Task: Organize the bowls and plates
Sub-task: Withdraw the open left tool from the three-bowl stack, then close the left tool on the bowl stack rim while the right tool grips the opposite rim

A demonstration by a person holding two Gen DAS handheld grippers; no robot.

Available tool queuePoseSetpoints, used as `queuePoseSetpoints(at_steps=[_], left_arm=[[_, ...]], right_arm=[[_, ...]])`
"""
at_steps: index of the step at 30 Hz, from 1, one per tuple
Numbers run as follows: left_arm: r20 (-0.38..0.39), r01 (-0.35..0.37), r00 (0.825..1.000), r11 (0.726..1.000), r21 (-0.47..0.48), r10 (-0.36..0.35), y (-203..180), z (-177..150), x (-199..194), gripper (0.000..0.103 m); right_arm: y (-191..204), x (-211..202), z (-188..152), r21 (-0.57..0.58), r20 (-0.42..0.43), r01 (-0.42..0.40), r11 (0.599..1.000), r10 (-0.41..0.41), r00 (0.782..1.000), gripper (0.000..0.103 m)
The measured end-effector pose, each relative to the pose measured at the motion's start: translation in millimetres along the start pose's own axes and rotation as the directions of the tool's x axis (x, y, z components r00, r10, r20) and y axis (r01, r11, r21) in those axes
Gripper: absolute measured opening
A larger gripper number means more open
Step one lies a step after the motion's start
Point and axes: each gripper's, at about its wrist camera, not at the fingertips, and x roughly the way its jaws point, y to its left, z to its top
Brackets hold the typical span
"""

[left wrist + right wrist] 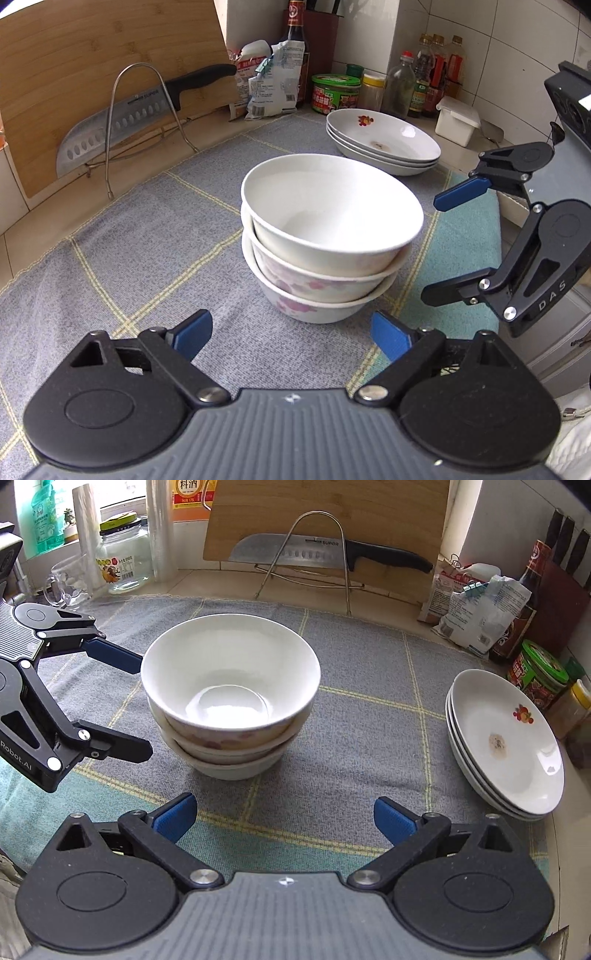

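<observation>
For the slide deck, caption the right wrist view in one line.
Open right hand-held gripper faces three stacked bowls; open left hand-held gripper beside them, stacked plates right.

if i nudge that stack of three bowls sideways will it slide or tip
The bowl stack probably tips before sliding: it stands tall on a narrow foot on the cloth mat. The top bowl sits slightly askew, so it may shift. Glazed ceramic, likely heavy, slippery and breakable.

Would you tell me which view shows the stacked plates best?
The right wrist view: the plates lie near, rims countable. The left wrist view shows the same plates, farther off and flatter.
</observation>
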Motion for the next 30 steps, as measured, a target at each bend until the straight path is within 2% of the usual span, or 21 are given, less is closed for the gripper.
queuePoseSetpoints(at_steps=[4,7,10,18,22,24,30], left_arm=[[-0.023,-0.044,0.999,0.998,-0.034,0.043,-7.7,-4.1,11.3,0.093],[-0.038,-0.109,0.993,0.993,-0.053,0.107,-15.2,-5.8,15.7,0.093],[-0.062,-0.165,0.985,0.98,-0.113,0.159,-22.7,-2.6,19.3,0.092],[-0.099,-0.326,0.945,0.926,-0.19,0.312,-51.3,5.5,31.3,0.092],[-0.107,-0.364,0.931,0.909,-0.201,0.349,-57.4,5.7,36.1,0.092],[-0.11,-0.365,0.931,0.908,-0.204,0.349,-59.5,6.3,38.2,0.092],[-0.103,-0.319,0.947,0.922,-0.221,0.303,-55.7,8.5,43.9,0.095]], right_arm=[[-9.4,11.8,-1.6,-0.013,-0.029,-0.008,1.0,0.007,1.0,0.103],[-16.7,24.0,3.7,-0.076,-0.032,-0.037,0.996,0.035,0.999,0.103],[-25.5,36.0,11.1,-0.141,-0.032,-0.089,0.986,0.085,0.996,0.103],[-52.7,57.2,15.8,-0.327,-0.045,-0.239,0.915,0.237,0.97,0.103],[-60.5,65.1,16.6,-0.373,-0.06,-0.301,0.878,0.301,0.952,0.103],[-61.3,68.1,16.5,-0.396,-0.064,-0.329,0.857,0.331,0.941,0.103],[-62.8,72.9,18.0,-0.438,-0.073,-0.376,0.817,0.384,0.92,0.103]])
